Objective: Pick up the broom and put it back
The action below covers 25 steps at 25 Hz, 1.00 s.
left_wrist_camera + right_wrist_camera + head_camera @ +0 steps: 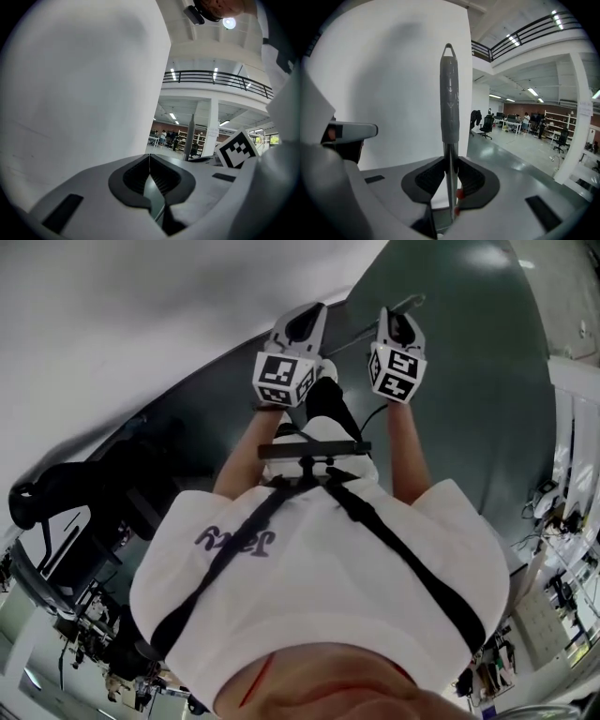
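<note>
The broom handle point(450, 93), a metal pole with a grey grip on top, stands upright between the jaws of my right gripper point(449, 176), which is shut on the pole. In the head view that gripper point(394, 322) is held out in front of the person's chest, and the thin pole point(410, 303) shows beside it. My left gripper point(305, 320) is just to its left. In the left gripper view its jaw tips point(149, 158) meet with nothing between them. The broom's head is in no view.
A white wall point(141, 315) runs close on the left, right in front of both grippers point(84, 93). The dark green floor point(469, 381) opens to the right. A black office chair point(56, 493) stands at the left, desks and gear point(553, 521) at the right.
</note>
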Tool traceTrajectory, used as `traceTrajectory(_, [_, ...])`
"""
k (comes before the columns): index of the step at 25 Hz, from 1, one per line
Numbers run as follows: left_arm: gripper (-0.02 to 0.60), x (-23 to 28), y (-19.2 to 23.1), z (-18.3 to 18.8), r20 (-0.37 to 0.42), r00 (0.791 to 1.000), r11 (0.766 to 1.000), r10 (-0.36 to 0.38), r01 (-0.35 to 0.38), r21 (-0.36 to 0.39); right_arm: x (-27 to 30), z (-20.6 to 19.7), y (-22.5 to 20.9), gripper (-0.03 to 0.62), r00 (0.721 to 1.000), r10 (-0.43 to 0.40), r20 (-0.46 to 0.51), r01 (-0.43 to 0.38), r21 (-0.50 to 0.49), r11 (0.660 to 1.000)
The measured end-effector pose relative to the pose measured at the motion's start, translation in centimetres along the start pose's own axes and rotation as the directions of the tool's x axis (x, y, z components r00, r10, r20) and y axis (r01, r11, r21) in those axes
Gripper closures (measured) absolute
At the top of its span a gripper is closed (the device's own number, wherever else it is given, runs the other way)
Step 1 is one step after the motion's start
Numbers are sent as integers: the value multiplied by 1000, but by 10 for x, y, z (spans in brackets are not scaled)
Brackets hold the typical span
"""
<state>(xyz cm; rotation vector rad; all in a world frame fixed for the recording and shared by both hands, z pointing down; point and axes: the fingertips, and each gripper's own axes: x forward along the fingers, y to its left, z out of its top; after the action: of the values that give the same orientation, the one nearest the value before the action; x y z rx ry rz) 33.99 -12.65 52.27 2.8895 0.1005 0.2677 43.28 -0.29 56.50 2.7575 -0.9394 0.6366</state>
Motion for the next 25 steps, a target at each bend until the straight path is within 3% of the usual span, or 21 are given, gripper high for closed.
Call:
traceTrajectory(7, [569, 48, 2, -51, -106, 994, 1000, -14, 11, -28, 56, -85, -33, 500, 980, -12, -200, 9, -13, 1000])
traceTrajectory(12, [569, 65, 9, -84, -164, 986, 999, -15, 10, -35, 92, -146, -36, 500, 948, 0, -317, -11, -32, 999])
traceTrajectory(21, [569, 81, 31, -136, -243, 969, 996, 49, -65, -58, 155, -206, -38, 500, 914, -12, -405, 19, 14, 1000])
traceTrajectory(25, [569, 84, 43, -153, -272, 959, 994, 74, -94, -60, 179, -237, -32, 500, 886, -15, -464, 28, 22, 999])
